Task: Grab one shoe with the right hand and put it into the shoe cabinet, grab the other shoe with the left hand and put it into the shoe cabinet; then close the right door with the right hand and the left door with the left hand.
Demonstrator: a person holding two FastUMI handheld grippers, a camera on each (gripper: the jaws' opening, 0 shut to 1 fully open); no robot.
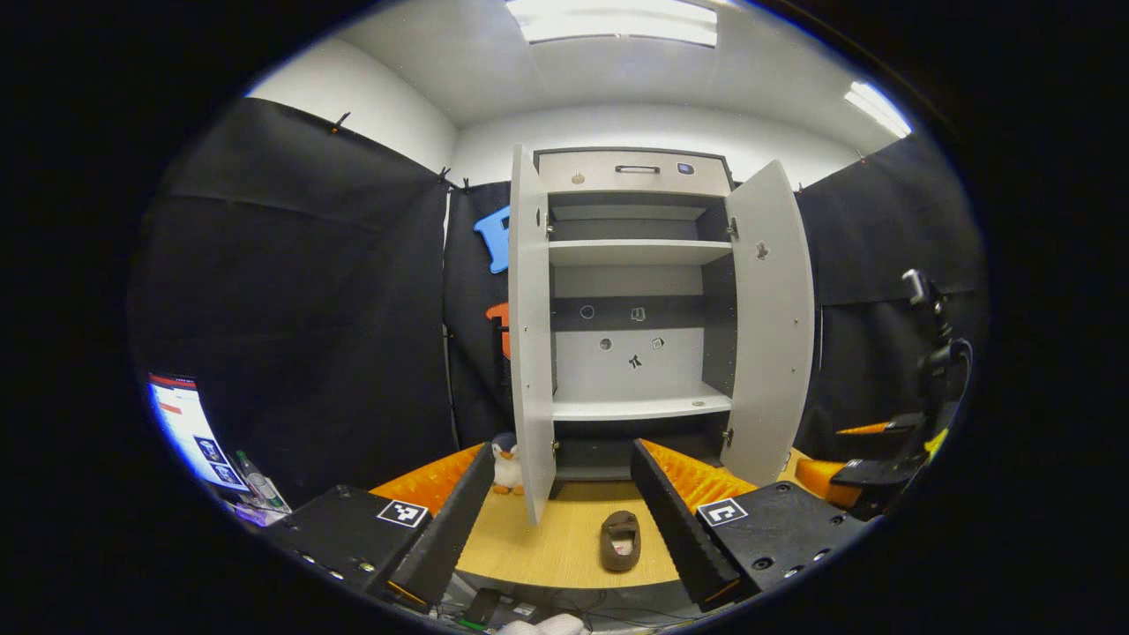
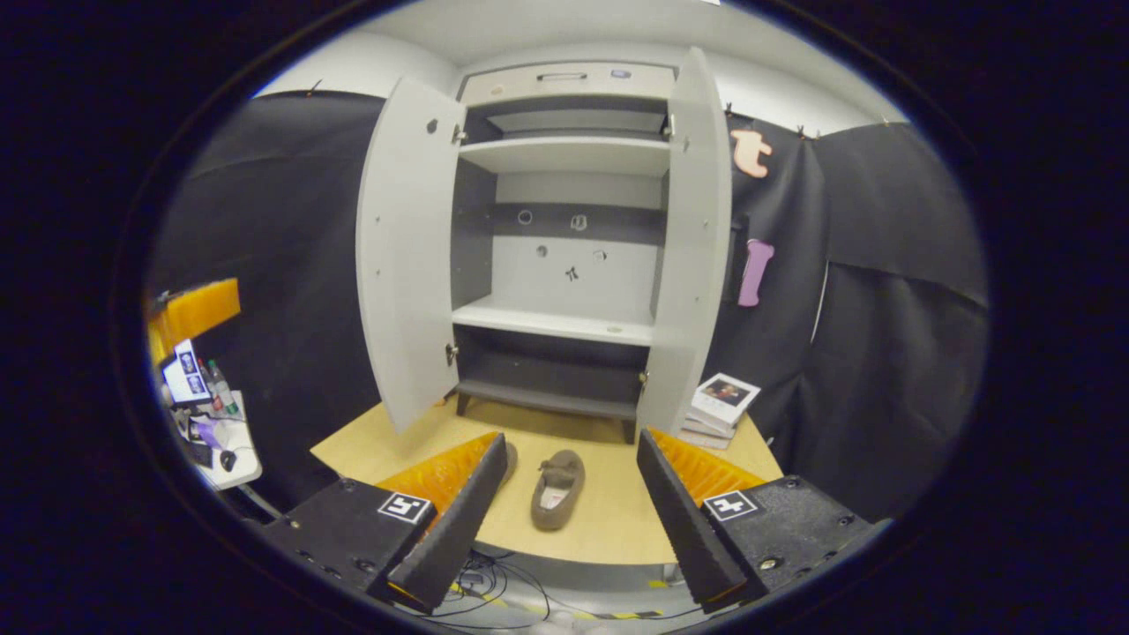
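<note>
Left tongs point(image 1: 564, 520) spread wide, nothing between the fingers — and straight ahead past their tips a brown shoe point(image 1: 620, 540) lies on the pale wooden surface point(image 1: 529, 547), closer to the right-hand finger than the left. Beyond it stands the shoe cabinet point(image 1: 637, 309), both doors swung open: left door point(image 1: 530, 335) edge-on ahead of the left finger, right door point(image 1: 769, 326) angled out above the right finger. A small penguin toy point(image 1: 505, 466) sits by the foot of the left door, just past the left fingertip.

Right tongs point(image 2: 571, 503) also spread, holding nothing. Between their fingers, a little ahead, lies a brown shoe point(image 2: 557, 501) — toe pointing back at the camera, opening toward the cabinet. A second shoe point(image 2: 509, 460) peeks out from behind the left fingertip, mostly hidden. Ahead, the cabinet's shelves are bare in both views, its doors open. Off beyond the right finger, a stack of booklets point(image 2: 719, 404) rests at the surface's corner beside the cabinet.
</note>
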